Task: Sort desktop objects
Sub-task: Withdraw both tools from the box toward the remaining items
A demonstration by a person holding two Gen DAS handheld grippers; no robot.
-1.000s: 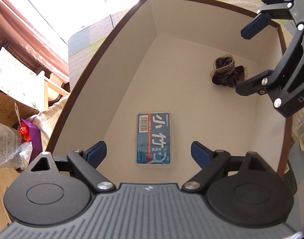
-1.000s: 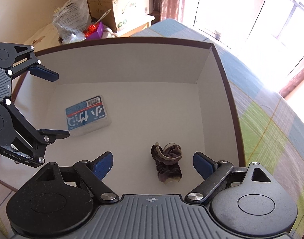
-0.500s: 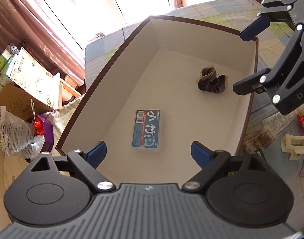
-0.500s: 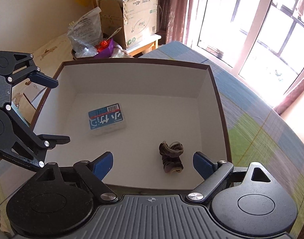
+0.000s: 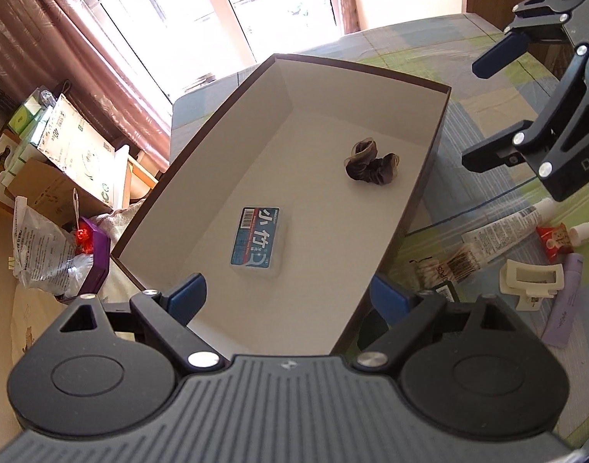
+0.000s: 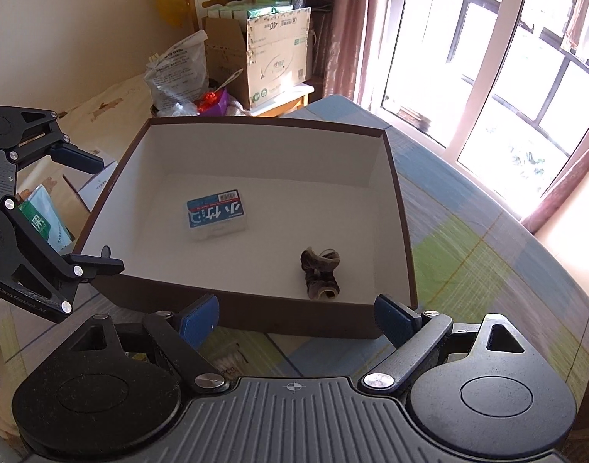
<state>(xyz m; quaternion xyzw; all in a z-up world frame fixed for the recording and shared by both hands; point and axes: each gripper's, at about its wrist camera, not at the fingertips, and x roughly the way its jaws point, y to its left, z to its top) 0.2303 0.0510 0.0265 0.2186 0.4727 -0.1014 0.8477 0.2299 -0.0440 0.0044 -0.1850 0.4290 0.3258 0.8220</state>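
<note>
1. Two grippers have pulled back from the box [image 6: 401,208] since a second ago: then both hung over its white floor, now the left gripper [image 5: 288,294] is over the near-left corner and the right gripper [image 6: 296,314] is outside the near wall, with more of the room in view.
2. Both sets of jaws stand wide apart and hold nothing, as they did before.
3. Two things lie on the box floor where they lay earlier: one blue-labelled case [image 5: 259,241] near the middle and one dark scrunchie [image 5: 371,161] toward the right wall, well apart from each other and from the walls.
4. The rest of the box floor is bare, and its brown rim runs unbroken on all four sides.
5. On the checked surface [image 5: 483,88] to the right of the box lie one white tube [image 5: 503,231], one cream hair claw [image 5: 532,279], one lilac tube [image 5: 564,310], one red packet [image 5: 555,239] and one pack of cotton swabs [image 5: 445,266], close together.
</note>
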